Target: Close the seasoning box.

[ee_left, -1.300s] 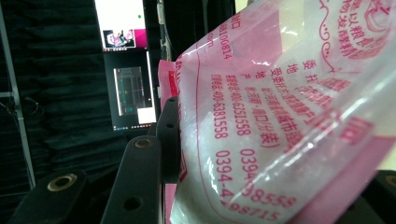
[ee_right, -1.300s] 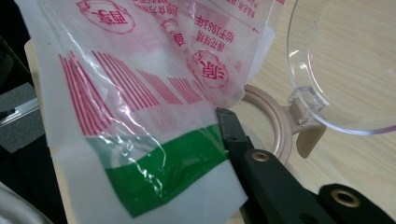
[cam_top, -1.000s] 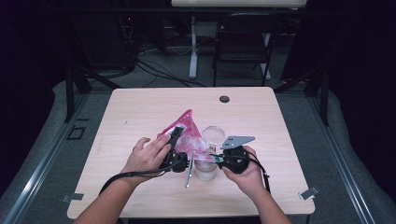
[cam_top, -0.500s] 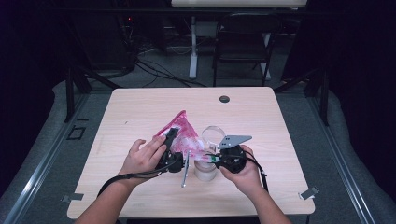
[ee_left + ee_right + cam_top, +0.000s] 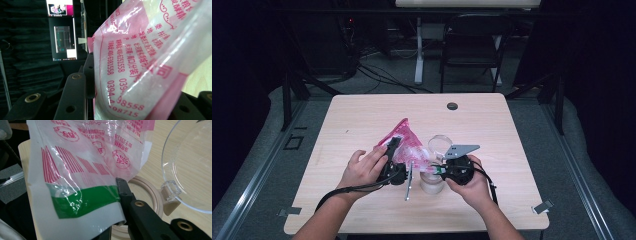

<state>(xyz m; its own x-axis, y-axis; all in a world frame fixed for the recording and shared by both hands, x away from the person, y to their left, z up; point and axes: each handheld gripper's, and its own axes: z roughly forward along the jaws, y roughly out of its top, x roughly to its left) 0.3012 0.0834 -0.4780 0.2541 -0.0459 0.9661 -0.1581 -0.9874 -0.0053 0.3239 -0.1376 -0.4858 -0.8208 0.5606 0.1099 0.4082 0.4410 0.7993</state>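
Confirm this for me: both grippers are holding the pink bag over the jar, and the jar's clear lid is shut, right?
Not quite. The lid is open: in the right gripper view it stands flipped back on its hinge, leaving the jar mouth uncovered. The rest holds: the left gripper and right gripper both hold the bag over the jar.

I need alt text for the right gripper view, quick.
A pink-and-white printed plastic bag, with a green band at its lower edge, is clamped in the right claw above an open beige-rimmed jar. The jar's clear hinged lid stands open at right.
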